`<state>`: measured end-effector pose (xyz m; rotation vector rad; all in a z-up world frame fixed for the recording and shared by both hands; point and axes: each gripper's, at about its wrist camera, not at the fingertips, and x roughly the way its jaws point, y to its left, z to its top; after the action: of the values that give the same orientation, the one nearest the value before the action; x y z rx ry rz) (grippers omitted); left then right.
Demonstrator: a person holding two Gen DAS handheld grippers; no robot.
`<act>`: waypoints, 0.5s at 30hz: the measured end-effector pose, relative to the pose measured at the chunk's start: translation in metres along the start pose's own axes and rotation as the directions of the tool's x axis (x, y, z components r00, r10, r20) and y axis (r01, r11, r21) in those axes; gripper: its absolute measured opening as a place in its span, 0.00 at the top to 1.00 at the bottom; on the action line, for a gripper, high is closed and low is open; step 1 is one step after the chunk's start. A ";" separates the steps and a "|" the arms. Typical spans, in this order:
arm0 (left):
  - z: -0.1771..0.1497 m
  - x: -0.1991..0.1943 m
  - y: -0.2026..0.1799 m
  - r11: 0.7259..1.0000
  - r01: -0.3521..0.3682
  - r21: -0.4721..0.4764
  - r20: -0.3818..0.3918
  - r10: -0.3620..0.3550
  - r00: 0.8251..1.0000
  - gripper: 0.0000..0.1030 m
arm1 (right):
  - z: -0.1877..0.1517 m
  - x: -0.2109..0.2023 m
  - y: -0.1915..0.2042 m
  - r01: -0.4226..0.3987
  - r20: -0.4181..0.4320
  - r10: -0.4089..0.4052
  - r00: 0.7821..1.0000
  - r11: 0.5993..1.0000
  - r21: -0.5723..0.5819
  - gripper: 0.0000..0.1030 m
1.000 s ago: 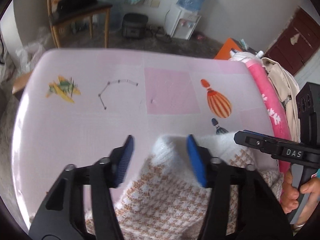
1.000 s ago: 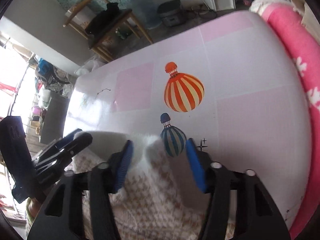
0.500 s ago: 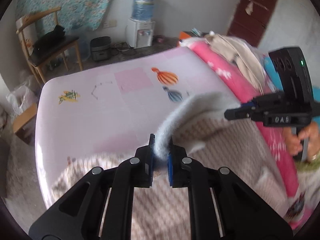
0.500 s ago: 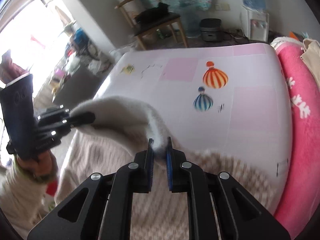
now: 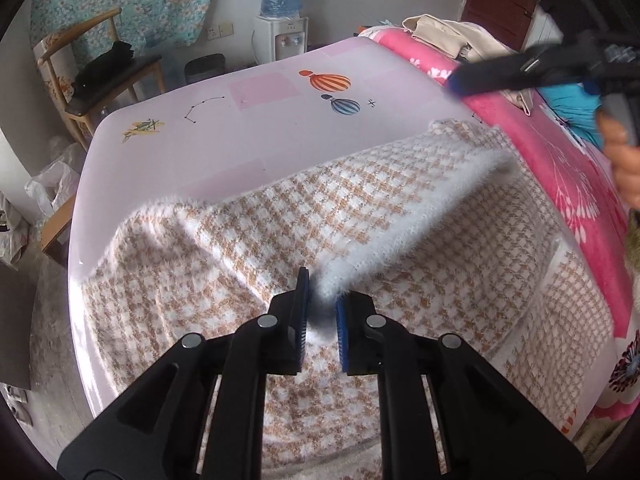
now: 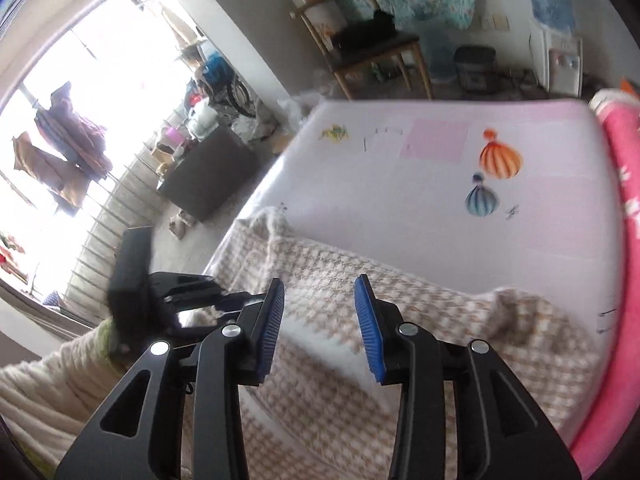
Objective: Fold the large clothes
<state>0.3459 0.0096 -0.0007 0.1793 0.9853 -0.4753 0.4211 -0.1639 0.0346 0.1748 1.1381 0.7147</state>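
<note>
Fuzzy white trim of the houndstooth garment (image 5: 384,208) is pinched between the narrowly parted pads of the left gripper (image 5: 322,320), the cloth spread ahead of it over the pink bedsheet (image 5: 260,132). Nothing is held by the right gripper (image 6: 320,324), its jaws spread wide above the garment.

This was a lived-in home bedroom: a bed (image 5: 248,136) under a pink balloon-print sheet, a wooden chair (image 5: 100,76) against the wall, a water dispenser (image 5: 282,36) with its blue bottle, and laundry (image 6: 60,160) hung at the bright barred window (image 6: 100,120).
</note>
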 end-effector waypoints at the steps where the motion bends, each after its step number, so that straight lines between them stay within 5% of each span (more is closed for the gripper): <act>1: -0.003 -0.003 0.000 1.000 -0.006 -0.007 0.003 0.006 1.000 0.81 | -0.004 0.014 -0.005 0.000 -0.031 0.001 1.000 1.000 0.014 0.66; 4: -0.015 -0.021 0.012 0.999 -0.018 -0.034 0.013 0.018 1.000 0.72 | -0.026 0.054 -0.022 0.008 -0.126 0.003 0.992 0.997 0.081 0.68; 8: -0.026 -0.048 0.035 0.994 0.004 -0.109 0.055 0.002 0.998 0.72 | -0.037 0.051 -0.030 -0.018 -0.089 0.027 0.996 0.995 0.101 0.68; 12: 0.000 -0.061 0.045 0.980 0.086 -0.182 0.172 -0.054 0.984 0.73 | -0.036 0.053 -0.027 0.010 -0.077 -0.003 0.997 0.996 0.088 0.67; 15: 0.021 -0.042 0.028 0.973 0.164 -0.161 0.176 -0.135 0.975 0.73 | -0.040 0.052 -0.022 0.022 -0.057 -0.016 0.998 0.995 0.095 0.67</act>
<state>0.3558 0.0394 0.0441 -0.0916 0.8772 -0.5305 0.4076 -0.1587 -0.0334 0.2254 1.2272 0.6520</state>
